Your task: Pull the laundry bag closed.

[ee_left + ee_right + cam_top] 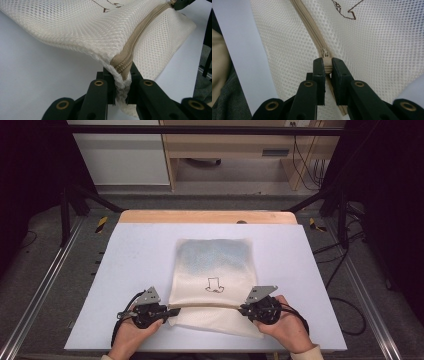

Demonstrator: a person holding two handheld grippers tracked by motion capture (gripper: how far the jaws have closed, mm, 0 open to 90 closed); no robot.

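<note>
A cream mesh bag [212, 265] with a small dark line drawing [214, 285] lies flat near the front of the table. Its tan zipper [210, 305] runs across the near end, lifted taut between my two grippers. My left gripper [170, 311] is shut on the bag's left corner at the zipper's end [122, 67]; mesh bunches between the jaws. My right gripper [243, 309] is shut on the zipper pull [326, 62] at the right end. In the left gripper view the zipper [140, 35] runs off to the right gripper [181, 3] at top right.
The bag rests on a pale mat [130, 270] over a wooden tabletop [200, 216]. Metal rails [45, 285] run along both sides, and dark frame struts [75, 205] stand at the far corners. Cables [345, 315] trail on the floor at the right.
</note>
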